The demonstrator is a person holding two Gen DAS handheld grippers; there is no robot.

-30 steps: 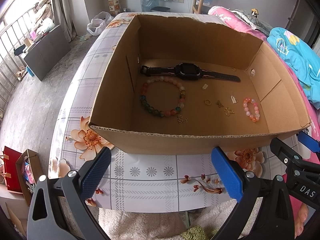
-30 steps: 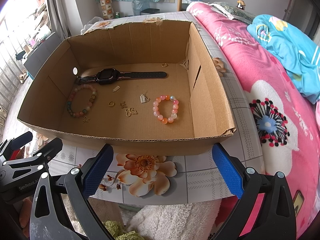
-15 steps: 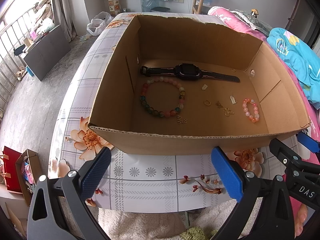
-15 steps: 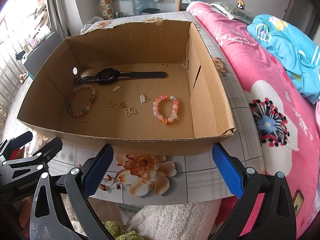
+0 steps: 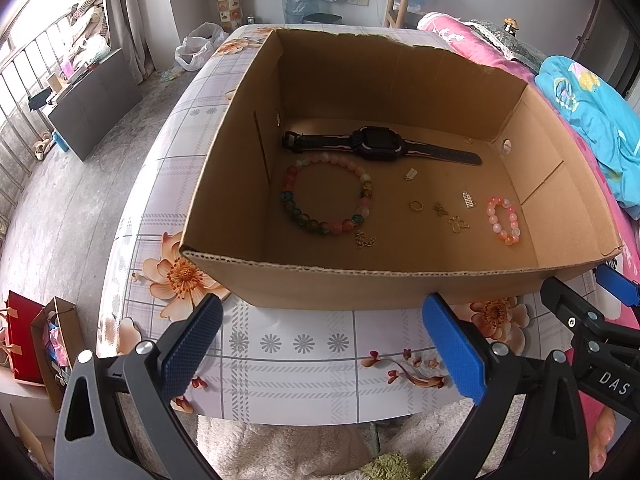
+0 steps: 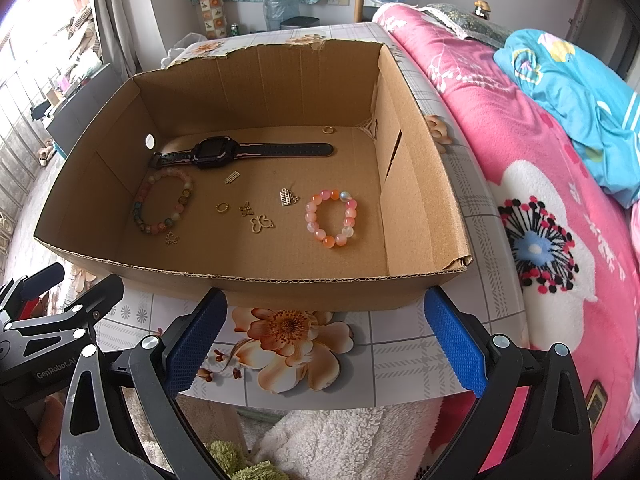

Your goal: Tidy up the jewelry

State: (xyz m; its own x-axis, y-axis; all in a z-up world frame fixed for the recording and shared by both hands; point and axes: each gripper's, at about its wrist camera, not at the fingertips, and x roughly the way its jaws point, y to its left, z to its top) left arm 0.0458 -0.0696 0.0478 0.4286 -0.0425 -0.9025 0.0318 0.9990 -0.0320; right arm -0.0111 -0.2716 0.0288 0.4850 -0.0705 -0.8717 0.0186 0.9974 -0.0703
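We stand at a counter (image 5: 304,364) covered in a floral checked cloth, with a pink bed (image 6: 532,184) along its right side and a blue blanket (image 6: 576,92) heaped on it. An open cardboard box (image 5: 400,284) sits on the counter, and all the jewelry lies on its floor. Taking the black watch (image 5: 376,145) as our landmark: it lies flat along the box's far wall, strap stretched out. Just in front of its left end rests the large multicolour bead bracelet (image 5: 326,198), with a small gold chain piece (image 5: 365,240) at that bracelet's near edge. In front of the watch's right half we see a small gold tag (image 5: 410,174), then nearer us a gold ring (image 5: 416,205), two gold butterfly charms (image 5: 449,216) and a silver charm (image 5: 468,200). Well to the right of the watch and closer to us lies the small pink-orange bead bracelet (image 6: 331,218). Another gold ring (image 6: 328,130) sits beyond the strap's right tip, by the far wall.

Our left hand-held gripper (image 5: 320,348) hovers over the counter's near edge, short of the box, its blue pads (image 5: 192,344) spread wide apart with nothing between them. Our right hand-held gripper (image 6: 324,340) hangs likewise in front of the box, pads (image 6: 454,338) wide apart, holding nothing
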